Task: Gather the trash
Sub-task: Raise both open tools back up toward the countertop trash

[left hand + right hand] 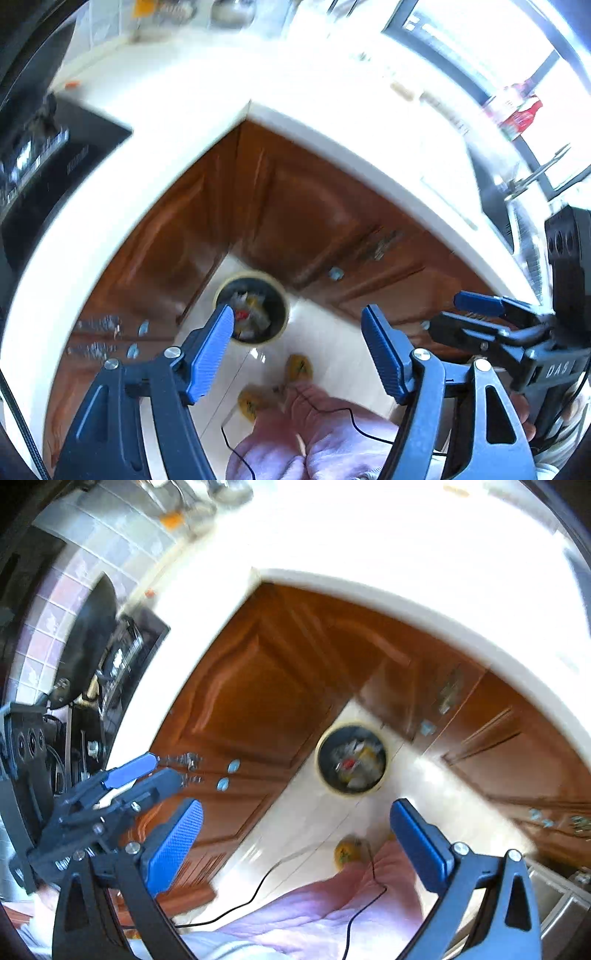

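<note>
A round bin (251,308) with a pale rim stands on the tiled floor in the corner of the wooden cabinets, holding crumpled paper and a red scrap. The right wrist view shows the same bin (351,762) from high above. My left gripper (299,350) hangs well above the floor, open, with nothing between its blue pads. My right gripper (295,845) is also open and empty, at about the same height. Each gripper appears in the other's view: the right gripper (458,314) at the right edge, the left gripper (155,771) at the left.
A white L-shaped counter (155,122) wraps around the corner. A black stove (44,173) with a dark pan (88,635) is at the left. Below are a person's pink trousers (325,435), yellow slippers (299,367) and a thin black cable (258,890). A red packet (521,114) lies by the window.
</note>
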